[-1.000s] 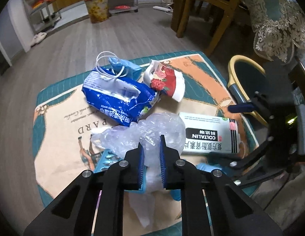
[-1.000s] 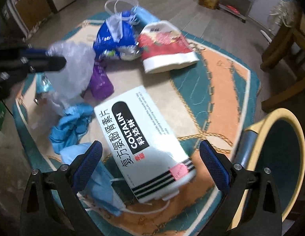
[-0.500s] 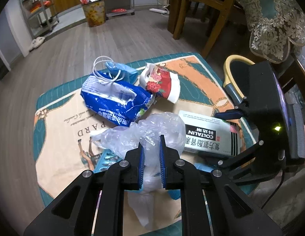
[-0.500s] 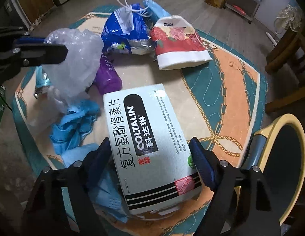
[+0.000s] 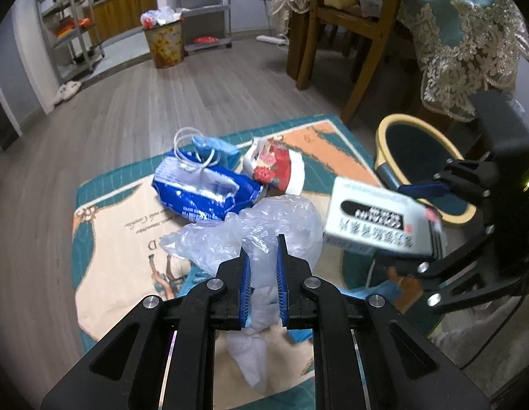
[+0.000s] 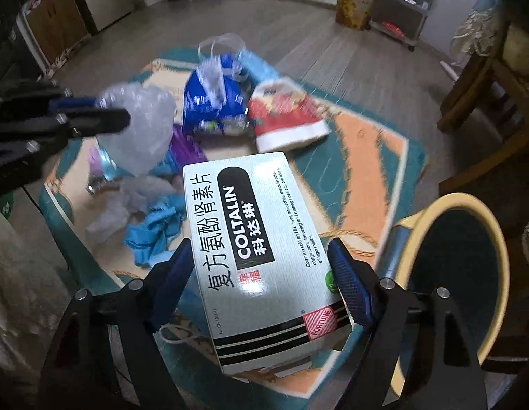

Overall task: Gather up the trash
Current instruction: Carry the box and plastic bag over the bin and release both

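Wooden flooring surrounds a patterned mat strewn with litter. Right gripper clamps a white medicine box lifted off the mat, long axis pointing away; yellow-rimmed bin sits immediately right. Left gripper pinches a clear plastic bag.

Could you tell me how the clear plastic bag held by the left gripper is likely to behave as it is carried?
The clear plastic bag, pinched in the left gripper, is probably floppy: it crumples above the fingers and a tail droops below them. It looks thin and see-through, so likely very light. Its glossy film may slip if the pinch loosens.
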### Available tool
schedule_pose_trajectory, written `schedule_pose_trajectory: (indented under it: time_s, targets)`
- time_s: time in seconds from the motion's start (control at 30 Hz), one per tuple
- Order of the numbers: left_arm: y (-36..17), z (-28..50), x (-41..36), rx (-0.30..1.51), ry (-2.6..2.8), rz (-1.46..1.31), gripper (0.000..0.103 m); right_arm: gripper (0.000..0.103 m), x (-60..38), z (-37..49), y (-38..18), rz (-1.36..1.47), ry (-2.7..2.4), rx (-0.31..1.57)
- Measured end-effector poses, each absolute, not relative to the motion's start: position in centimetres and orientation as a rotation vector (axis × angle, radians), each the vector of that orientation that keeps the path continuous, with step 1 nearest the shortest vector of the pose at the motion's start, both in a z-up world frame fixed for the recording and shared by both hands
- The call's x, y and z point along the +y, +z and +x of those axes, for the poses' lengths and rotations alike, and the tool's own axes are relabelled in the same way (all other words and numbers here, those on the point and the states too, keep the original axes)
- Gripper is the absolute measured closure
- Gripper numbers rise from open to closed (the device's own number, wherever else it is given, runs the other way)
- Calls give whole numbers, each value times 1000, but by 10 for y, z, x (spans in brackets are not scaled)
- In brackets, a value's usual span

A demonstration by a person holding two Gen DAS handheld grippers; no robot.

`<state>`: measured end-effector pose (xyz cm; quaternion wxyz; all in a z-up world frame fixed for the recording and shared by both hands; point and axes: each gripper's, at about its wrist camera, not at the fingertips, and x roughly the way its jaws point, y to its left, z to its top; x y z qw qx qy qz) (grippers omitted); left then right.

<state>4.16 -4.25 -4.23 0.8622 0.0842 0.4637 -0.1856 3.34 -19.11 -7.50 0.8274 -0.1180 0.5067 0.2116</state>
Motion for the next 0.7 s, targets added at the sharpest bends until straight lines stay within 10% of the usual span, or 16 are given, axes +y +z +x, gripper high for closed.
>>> schedule_pose_trajectory:
  time_s: [0.7]
  targets:
    - [24,22,-82,739,-481,256,88,25,-353,36,-5,144,117,887]
